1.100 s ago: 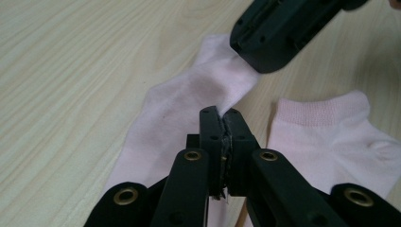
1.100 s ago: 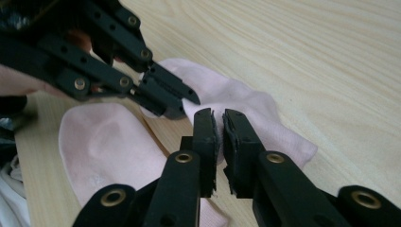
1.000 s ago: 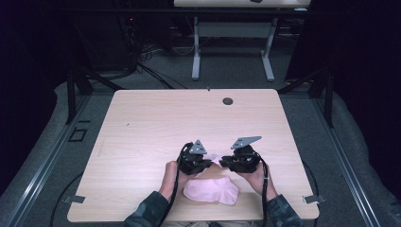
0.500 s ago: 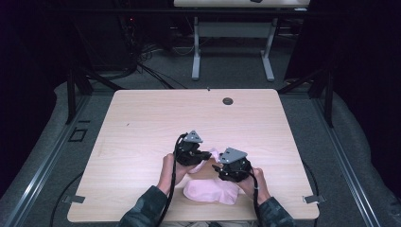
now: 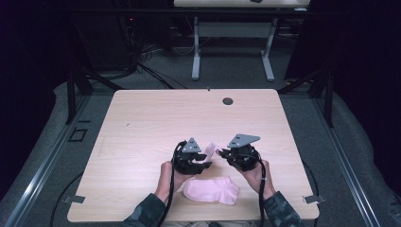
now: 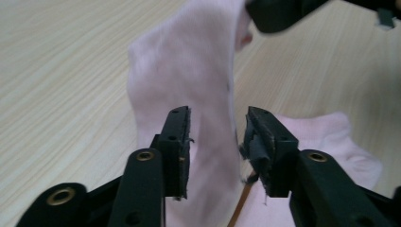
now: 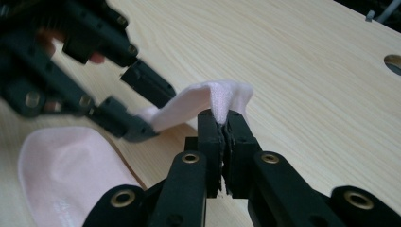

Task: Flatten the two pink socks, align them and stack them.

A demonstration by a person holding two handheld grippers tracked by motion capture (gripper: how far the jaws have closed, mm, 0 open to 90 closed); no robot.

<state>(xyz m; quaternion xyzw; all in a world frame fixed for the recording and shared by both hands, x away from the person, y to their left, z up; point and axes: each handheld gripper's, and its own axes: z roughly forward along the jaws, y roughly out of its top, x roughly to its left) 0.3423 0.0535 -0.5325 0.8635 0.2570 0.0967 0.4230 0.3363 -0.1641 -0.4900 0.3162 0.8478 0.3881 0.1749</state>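
While I hold both tools low over the near half of the table, its pale wood top is the largest thing before me, with a small round hole near its far edge. From the high view, one pink sock lies flat on the table close to the near edge, just in front of my hands. A second pink sock is lifted between the two tools, and from above it shows as a small pink patch.

My left tool sits just left of that patch. Its own view tells more: the jaws stand apart, narrow but not closed, and the lifted sock hangs between them and stretches up toward the other tool at the top; I cannot tell whether the pads touch it. The flat sock shows behind the right jaw there.

My right tool looks merely near the sock from above. Its own view shows the jaws pressed together on the ribbed cuff edge of the lifted sock, which arches away to the left tool. The flat sock lies at lower left.
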